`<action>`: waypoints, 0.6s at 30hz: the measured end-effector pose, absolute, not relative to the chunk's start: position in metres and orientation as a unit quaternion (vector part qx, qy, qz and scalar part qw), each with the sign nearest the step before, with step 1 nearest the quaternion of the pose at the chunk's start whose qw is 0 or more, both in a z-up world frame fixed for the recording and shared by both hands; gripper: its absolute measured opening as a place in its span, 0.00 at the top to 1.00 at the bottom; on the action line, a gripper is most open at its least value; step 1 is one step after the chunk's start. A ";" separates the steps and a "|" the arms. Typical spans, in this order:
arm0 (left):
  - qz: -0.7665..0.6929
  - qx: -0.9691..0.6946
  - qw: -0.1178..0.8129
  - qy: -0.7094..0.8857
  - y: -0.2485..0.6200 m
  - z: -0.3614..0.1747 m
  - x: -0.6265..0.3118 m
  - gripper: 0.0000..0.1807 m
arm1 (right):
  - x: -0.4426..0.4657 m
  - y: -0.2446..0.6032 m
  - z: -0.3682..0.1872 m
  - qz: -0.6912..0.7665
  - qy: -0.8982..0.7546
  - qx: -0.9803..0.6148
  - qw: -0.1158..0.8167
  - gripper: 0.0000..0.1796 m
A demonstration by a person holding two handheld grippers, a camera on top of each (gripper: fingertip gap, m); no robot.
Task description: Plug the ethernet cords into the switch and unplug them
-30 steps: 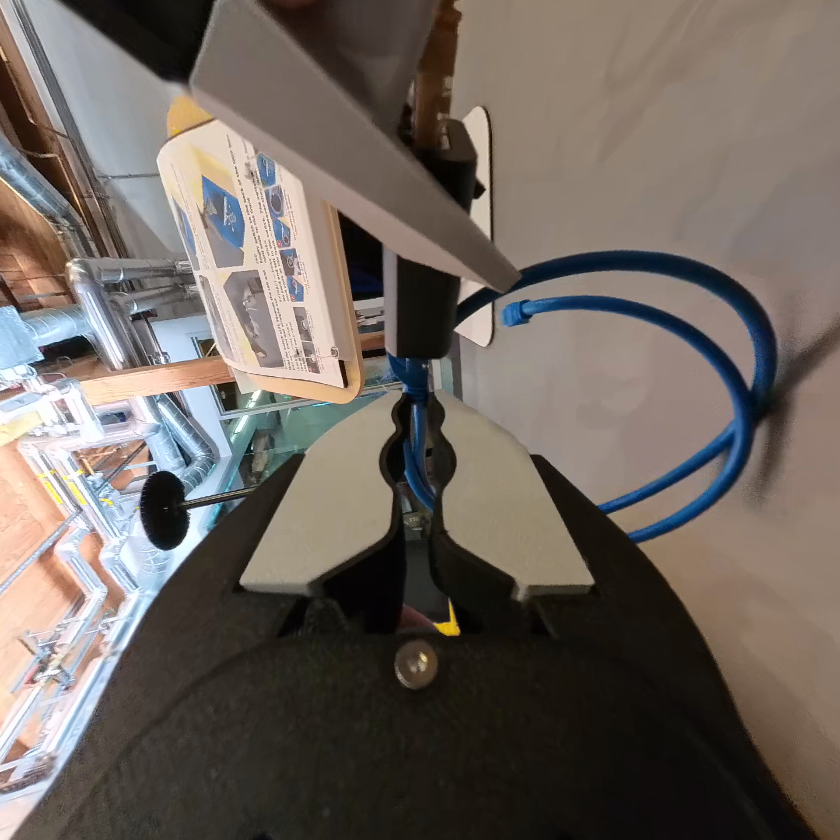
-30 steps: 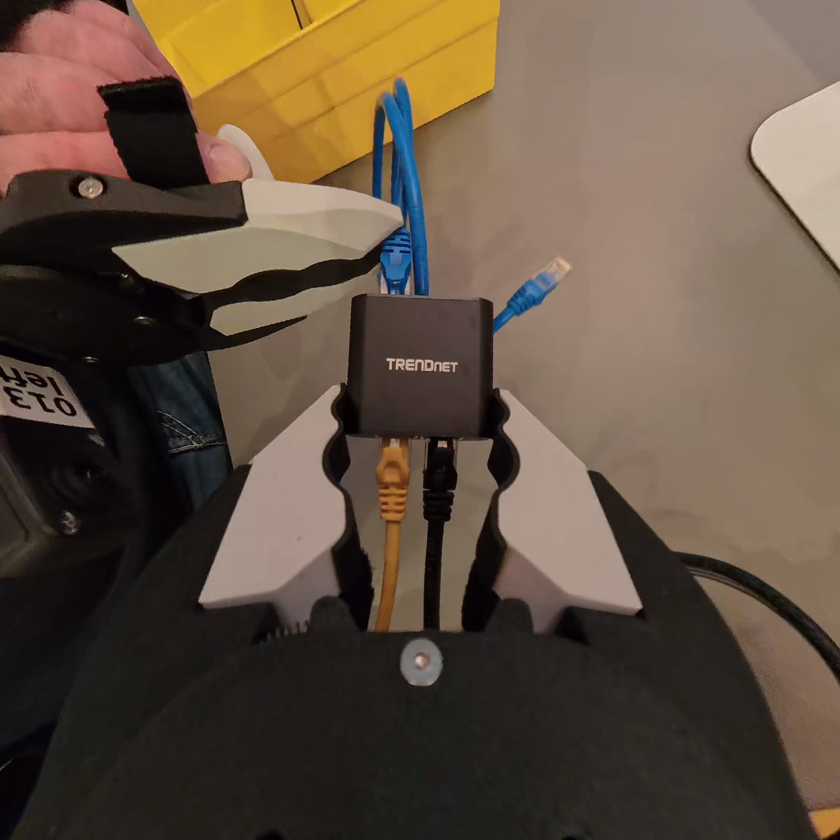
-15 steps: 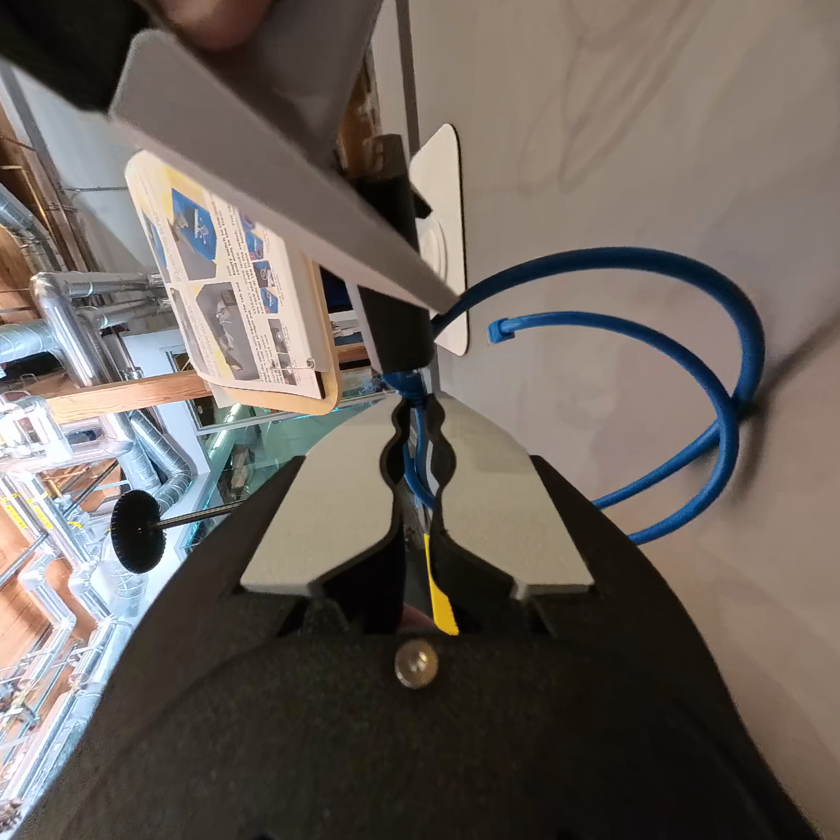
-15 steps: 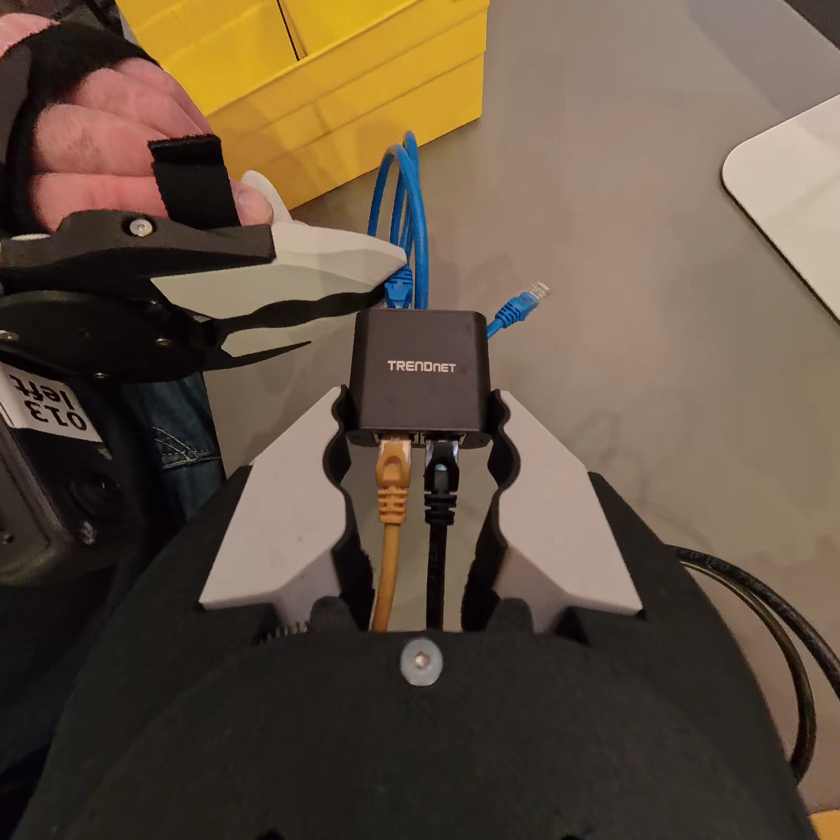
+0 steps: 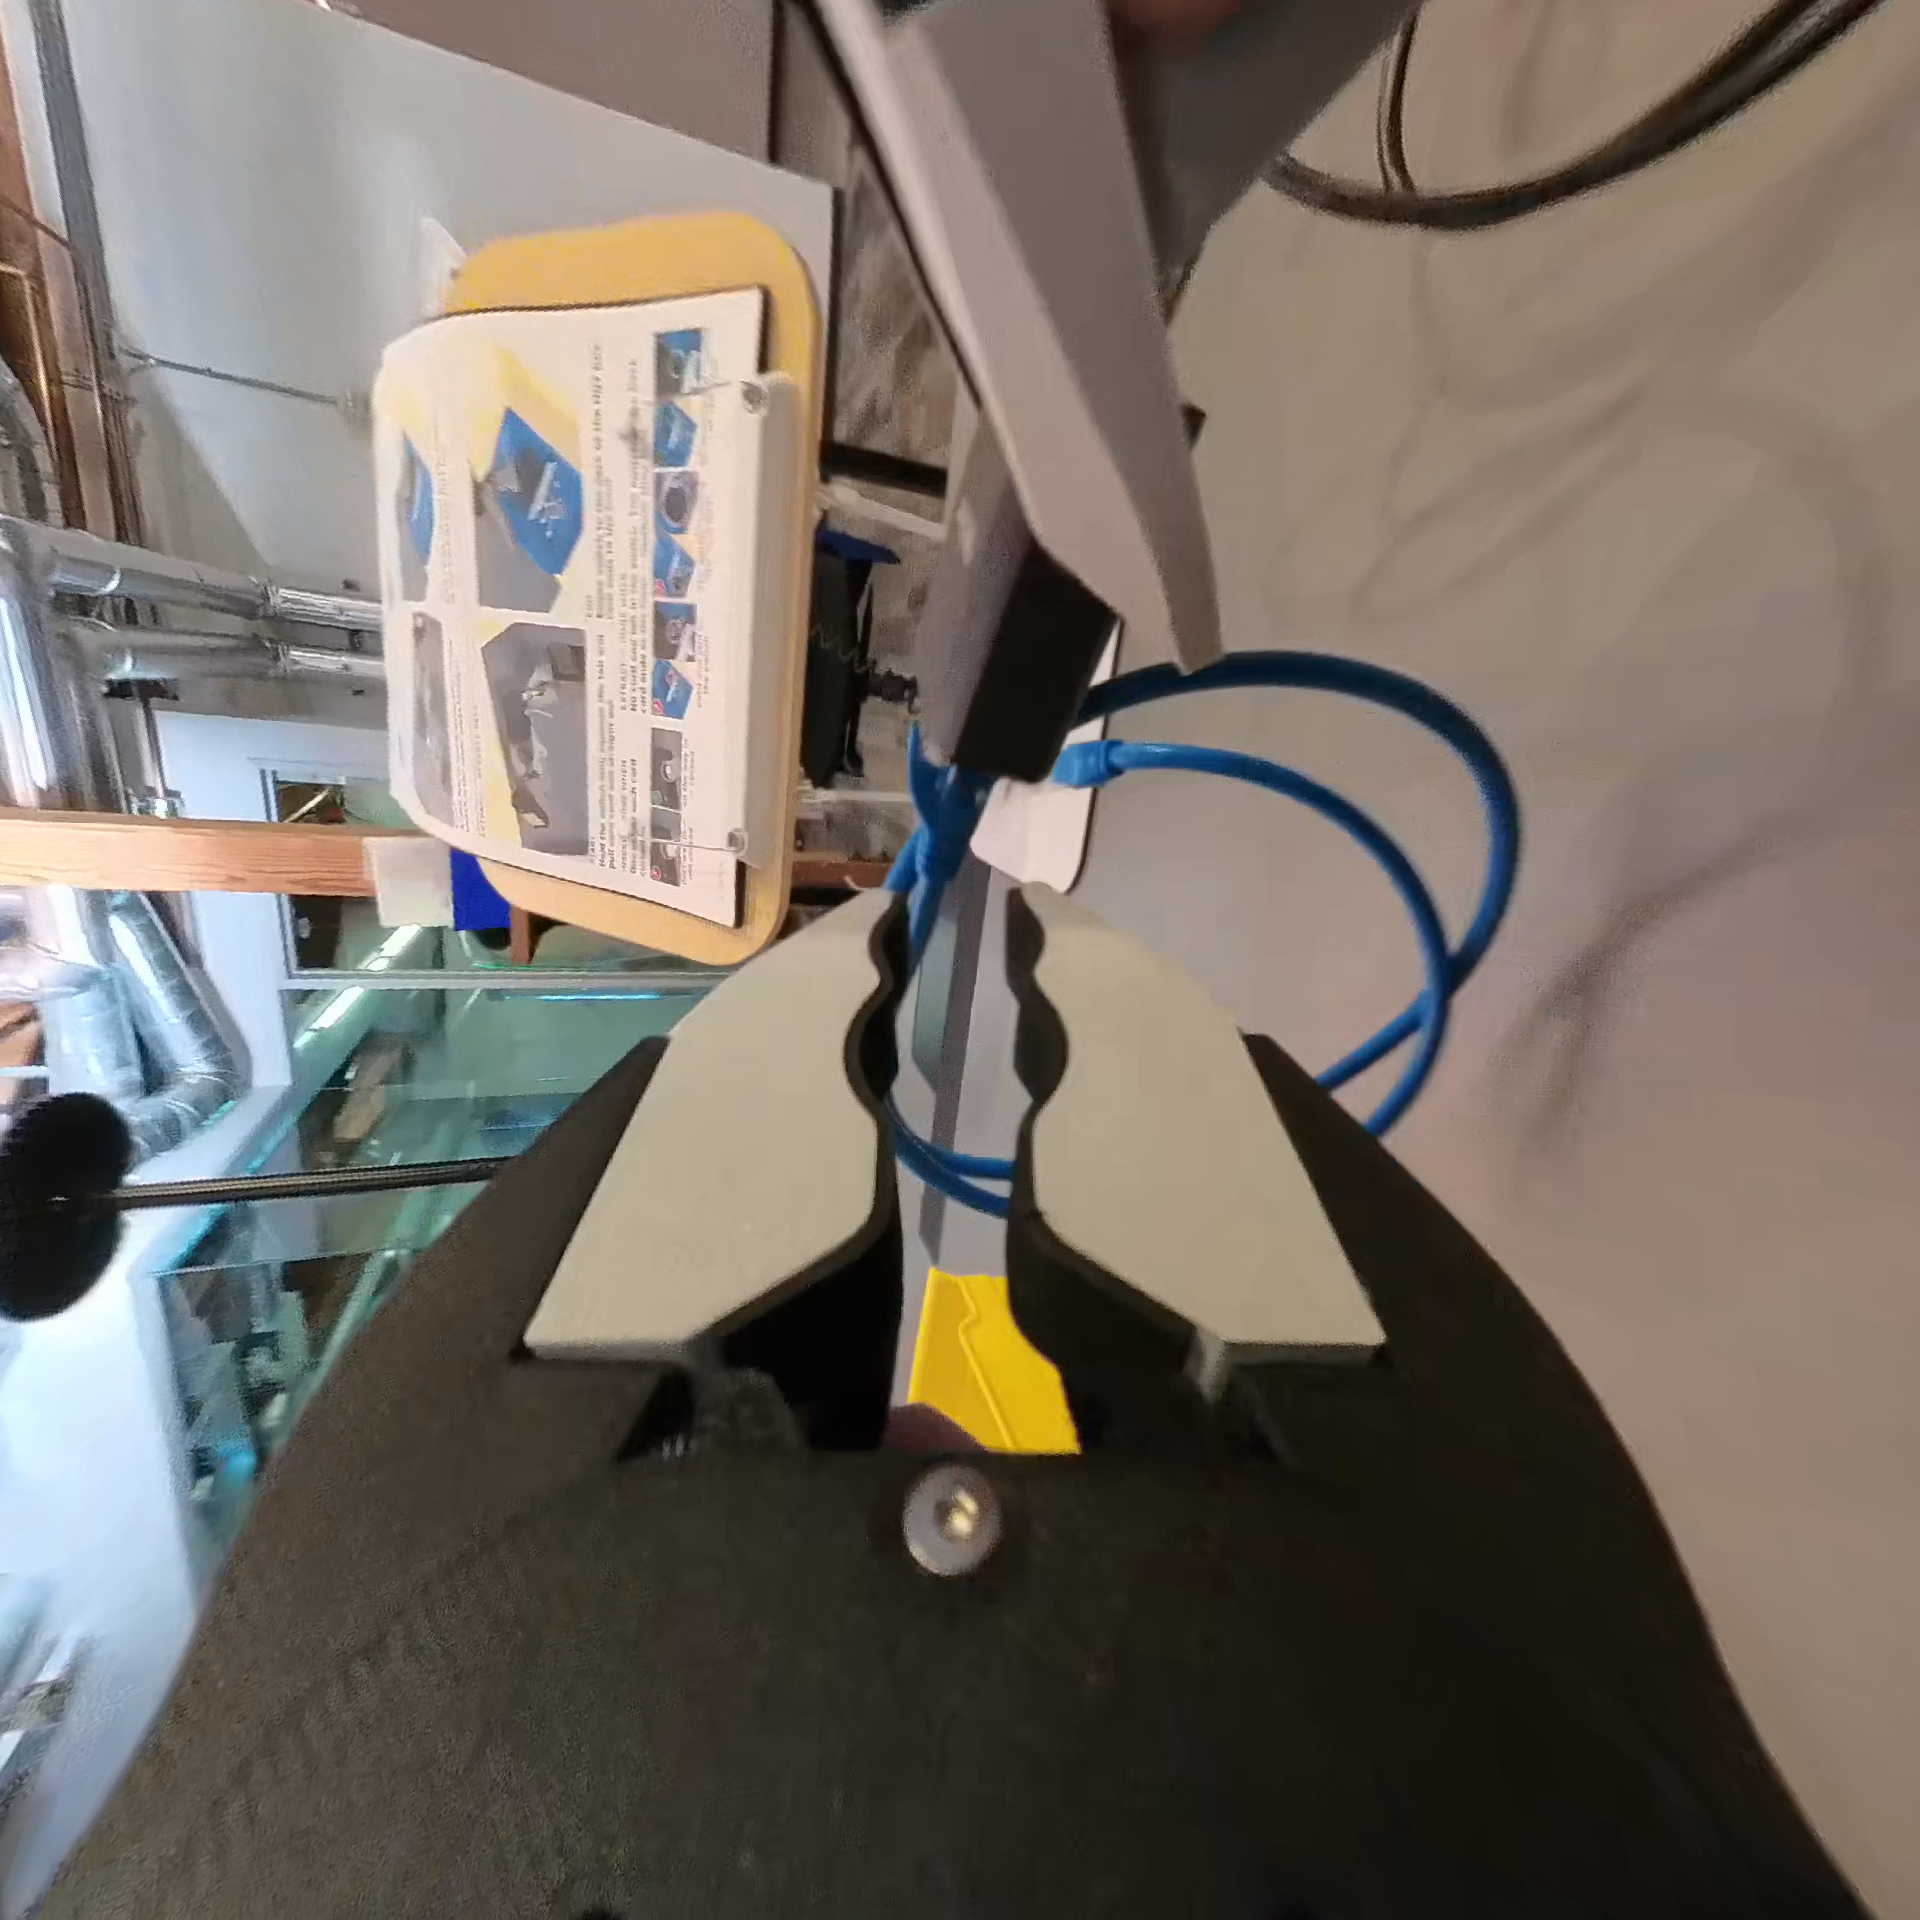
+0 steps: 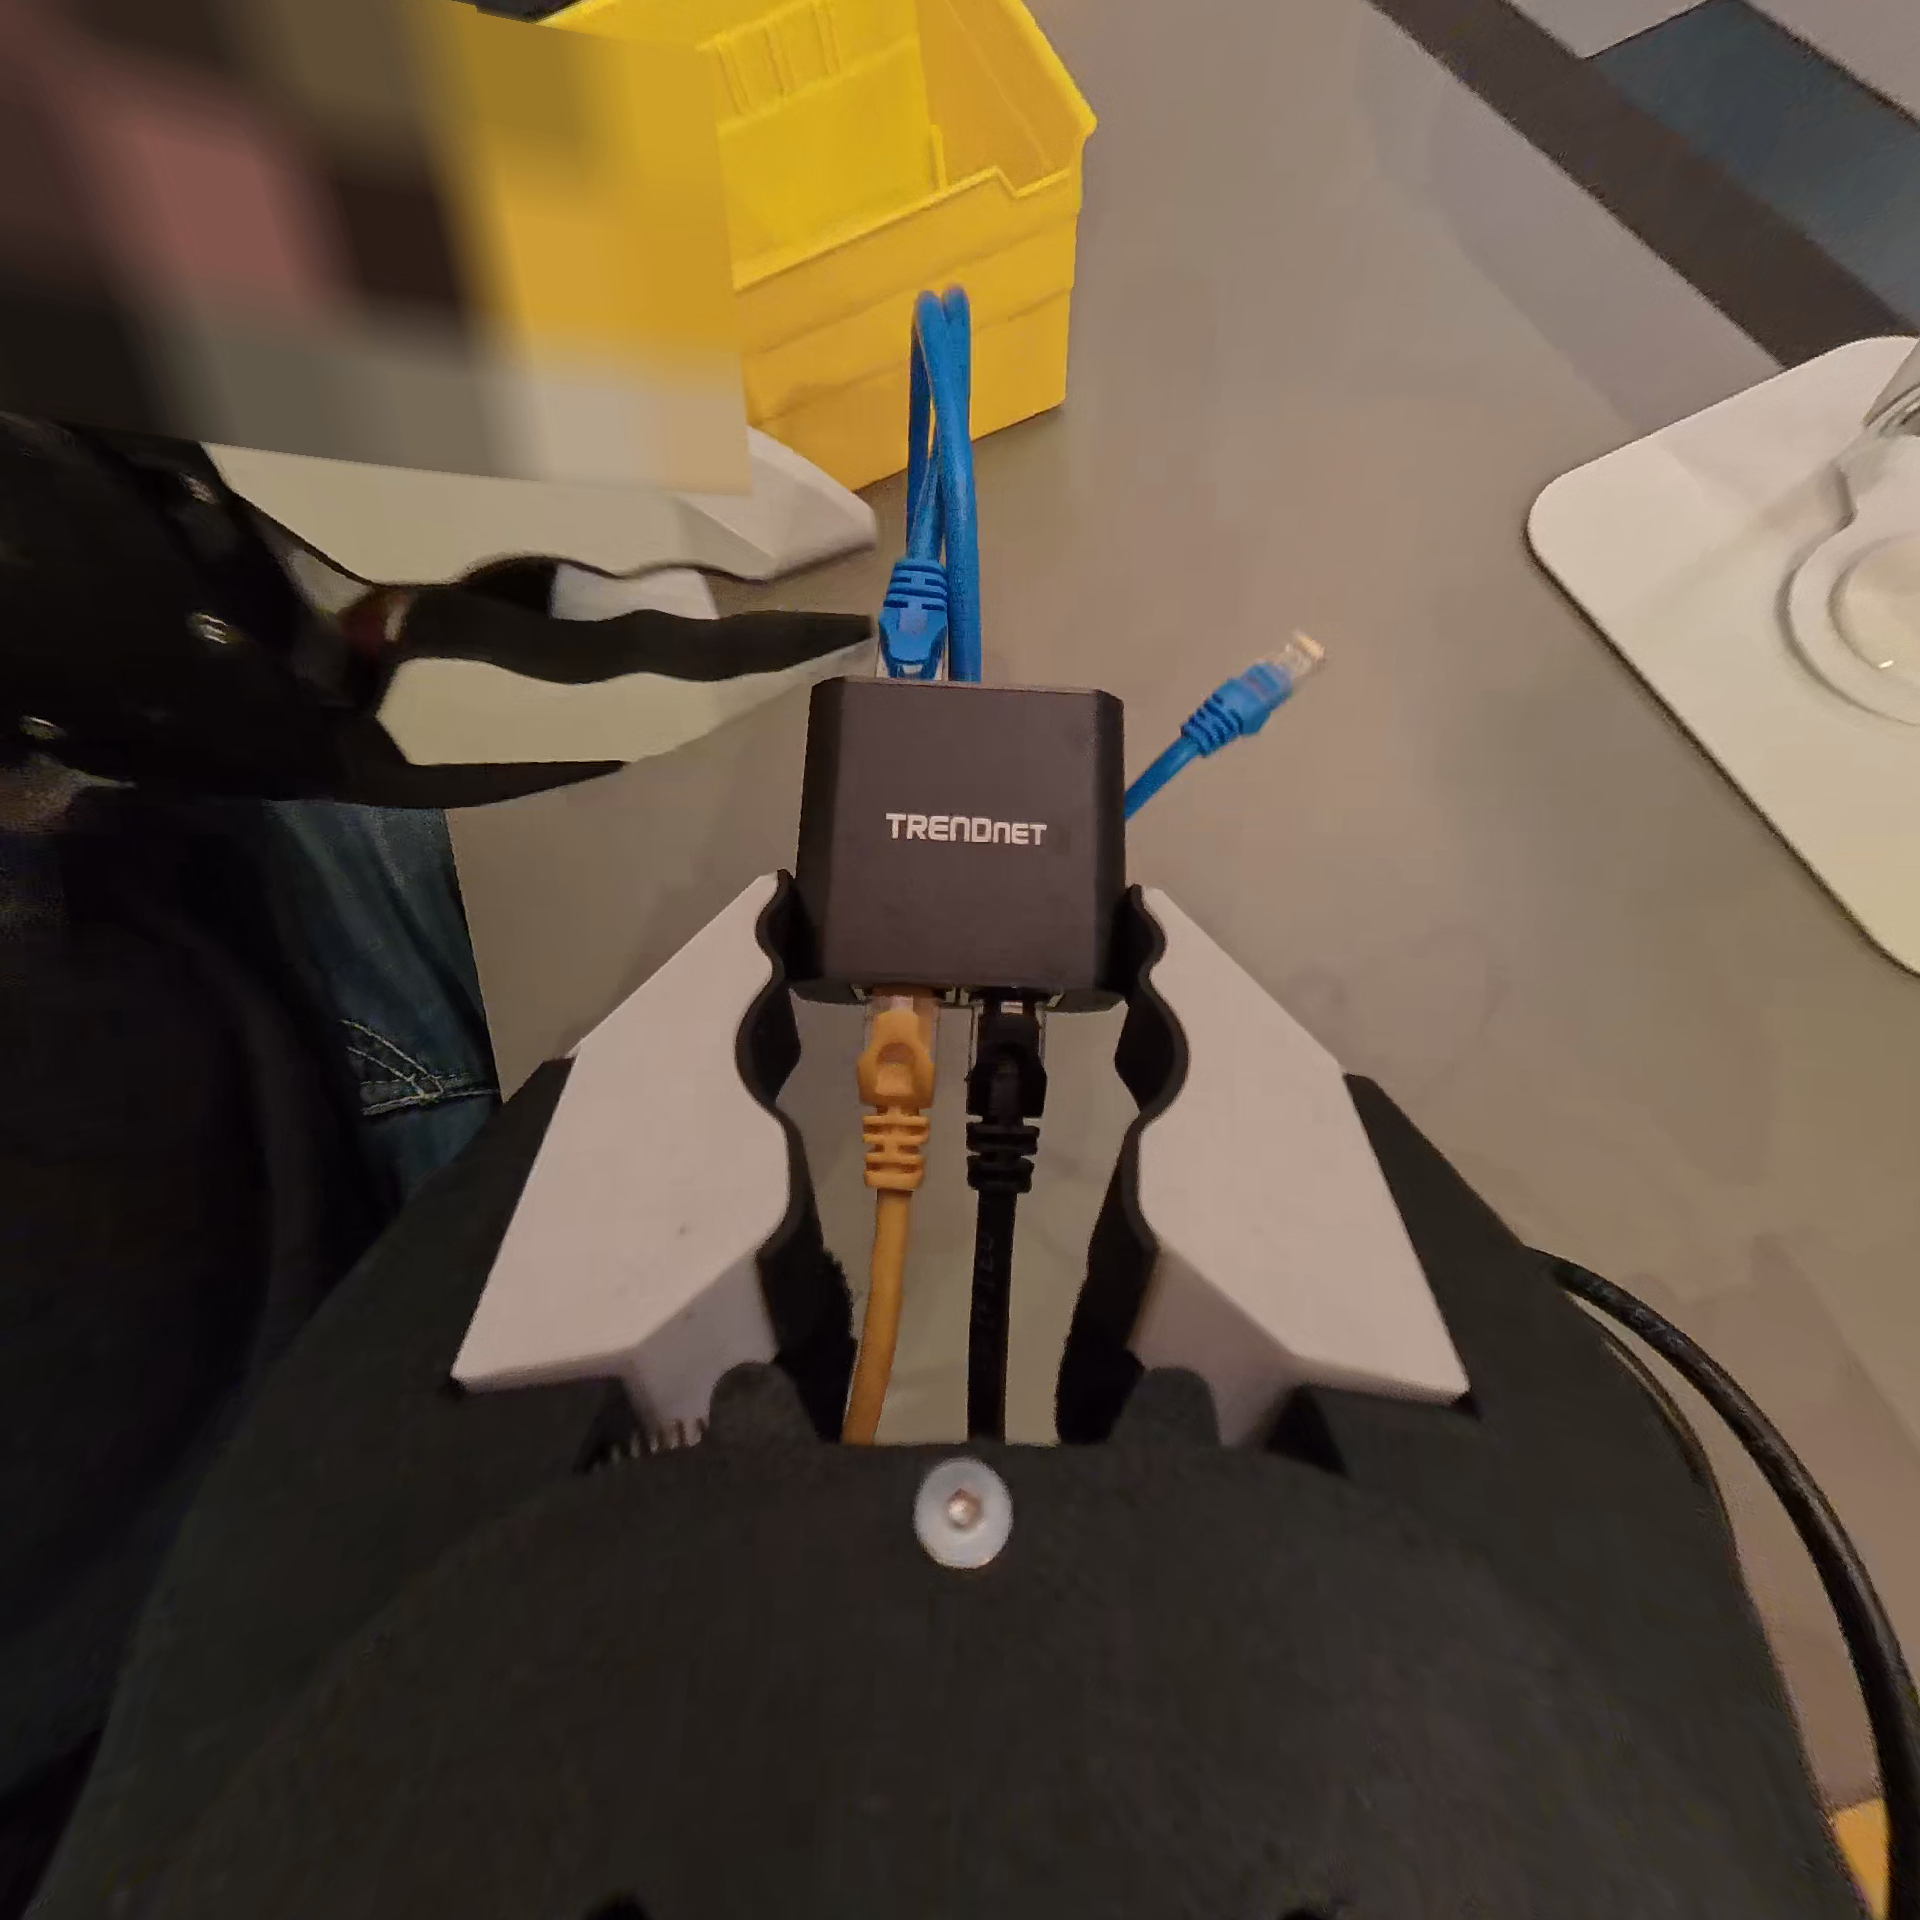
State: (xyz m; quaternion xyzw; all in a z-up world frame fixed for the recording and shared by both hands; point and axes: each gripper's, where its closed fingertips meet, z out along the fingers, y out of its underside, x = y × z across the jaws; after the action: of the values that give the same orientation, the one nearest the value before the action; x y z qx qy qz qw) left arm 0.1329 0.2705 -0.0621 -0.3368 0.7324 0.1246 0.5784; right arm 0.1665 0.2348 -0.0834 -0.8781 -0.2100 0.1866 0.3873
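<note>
- While the right tongs (image 6: 961, 935) clamp the black switch (image 6: 961, 821) by its sides, it hangs above the grey counter (image 6: 1351, 520).
- Orange cord (image 6: 891, 1122) and black cord (image 6: 1003, 1132) sit plugged into the switch's near face, running back between the fingers.
- Blue cord (image 6: 940, 416): one plug at the switch's far face, whether seated I cannot tell; it loops up over the counter.
- Its other plug (image 6: 1242, 701) sticks out free, right of the switch.
- Left tongs (image 5: 951, 935): fingers slightly apart around the blue cord, touching nothing I can make out; tips just beside the far plug.
- Yellow bin (image 6: 904, 208) behind; white tray (image 6: 1704, 644) far right.
- Clipboard (image 5: 613, 582) with printed sheet stands beyond.
</note>
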 end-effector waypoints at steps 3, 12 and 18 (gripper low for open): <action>0.095 -0.361 0.592 0.714 0.271 -0.045 0.122 0.83 | 0.172 0.235 -0.070 0.177 -0.209 -0.872 0.406 0.67; 0.035 -0.432 0.632 0.643 0.287 -0.014 0.071 0.74 | 0.203 0.229 -0.005 0.124 -0.193 -0.846 0.481 0.67; 0.024 -0.447 0.613 0.651 0.286 -0.039 0.058 0.74 | 0.236 0.218 0.073 0.075 -0.178 -0.812 0.550 0.67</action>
State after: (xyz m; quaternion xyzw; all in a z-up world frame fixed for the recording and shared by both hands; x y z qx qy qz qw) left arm 0.0579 0.2865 -0.0395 -0.4468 0.6509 0.0242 0.6133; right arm 0.2359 0.2182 0.0735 -0.8122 -0.1779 0.0751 0.5505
